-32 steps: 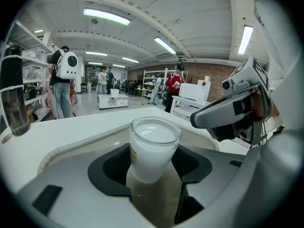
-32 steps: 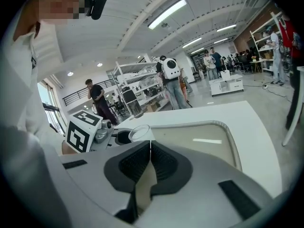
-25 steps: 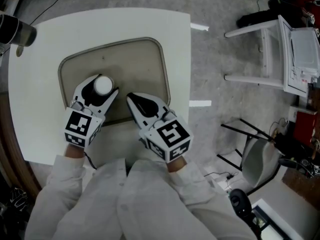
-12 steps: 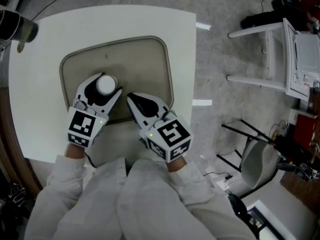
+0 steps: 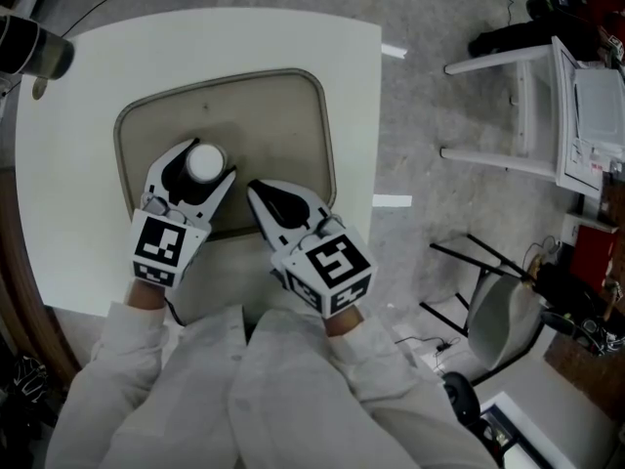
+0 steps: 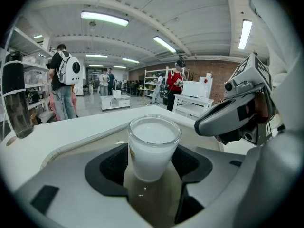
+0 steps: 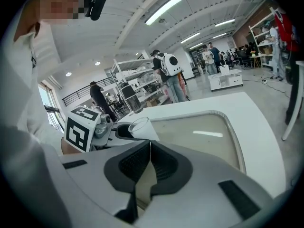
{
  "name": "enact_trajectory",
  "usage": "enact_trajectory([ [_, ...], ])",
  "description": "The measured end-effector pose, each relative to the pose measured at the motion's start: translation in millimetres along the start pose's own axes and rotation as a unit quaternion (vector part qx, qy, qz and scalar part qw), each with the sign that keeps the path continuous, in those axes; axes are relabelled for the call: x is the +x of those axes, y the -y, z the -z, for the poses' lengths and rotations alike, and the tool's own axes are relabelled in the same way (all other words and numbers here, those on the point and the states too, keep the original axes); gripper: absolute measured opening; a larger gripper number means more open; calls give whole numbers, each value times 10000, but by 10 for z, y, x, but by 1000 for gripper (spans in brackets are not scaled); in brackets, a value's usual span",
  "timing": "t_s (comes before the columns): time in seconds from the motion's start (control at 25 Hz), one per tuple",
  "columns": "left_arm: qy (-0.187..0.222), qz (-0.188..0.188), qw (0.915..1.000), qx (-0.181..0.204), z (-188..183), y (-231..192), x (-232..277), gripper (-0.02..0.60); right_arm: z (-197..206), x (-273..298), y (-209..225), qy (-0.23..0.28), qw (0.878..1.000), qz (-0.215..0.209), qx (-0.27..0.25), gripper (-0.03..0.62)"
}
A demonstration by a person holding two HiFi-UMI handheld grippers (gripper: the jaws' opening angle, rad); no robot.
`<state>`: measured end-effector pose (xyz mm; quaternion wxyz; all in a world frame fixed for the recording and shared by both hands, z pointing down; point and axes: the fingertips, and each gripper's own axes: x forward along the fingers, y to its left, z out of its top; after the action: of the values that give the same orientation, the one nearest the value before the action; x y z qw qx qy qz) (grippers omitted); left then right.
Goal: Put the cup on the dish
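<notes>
A white cup [image 5: 205, 163] stands upright between the fingers of my left gripper [image 5: 207, 161], which is shut on it over the near left part of the beige dish [image 5: 264, 115]. In the left gripper view the black pads press the cup [image 6: 153, 146] on both sides, just over the dish [image 6: 71, 148]. My right gripper [image 5: 256, 191] is shut with nothing in it, its tip at the dish's near edge, right of the cup. The right gripper view shows its jaws [image 7: 150, 148] closed, with the cup [image 7: 135, 125] to the left.
The dish lies on a white table [image 5: 78, 213]. A dark bottle [image 5: 29, 52] stands at the table's far left corner. A white chair frame [image 5: 518, 106] and black stands are on the floor to the right. People walk in the background.
</notes>
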<state>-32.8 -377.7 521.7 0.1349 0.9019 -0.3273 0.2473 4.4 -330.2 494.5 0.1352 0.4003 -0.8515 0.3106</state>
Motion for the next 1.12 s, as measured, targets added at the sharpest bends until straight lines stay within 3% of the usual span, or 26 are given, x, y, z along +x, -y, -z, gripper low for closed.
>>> enact_trajectory([
  [0.32, -28, -212, 9997, -79, 105, 11, -189, 272, 39, -187, -61, 40, 9999, 11, -97, 15],
  [0.52, 91, -375, 9985, -378, 183, 72, -444, 272, 98, -326, -226, 56, 9996, -92, -242, 15],
  [0.72, 271, -422, 9968, -614, 201, 234, -752, 272, 197, -491, -477, 74, 9989, -209, -418, 15],
  [1.12, 658, -570, 9941, -649, 152, 729, -1397, 267, 194, -933, -940, 400, 9952, -351, -821, 15],
])
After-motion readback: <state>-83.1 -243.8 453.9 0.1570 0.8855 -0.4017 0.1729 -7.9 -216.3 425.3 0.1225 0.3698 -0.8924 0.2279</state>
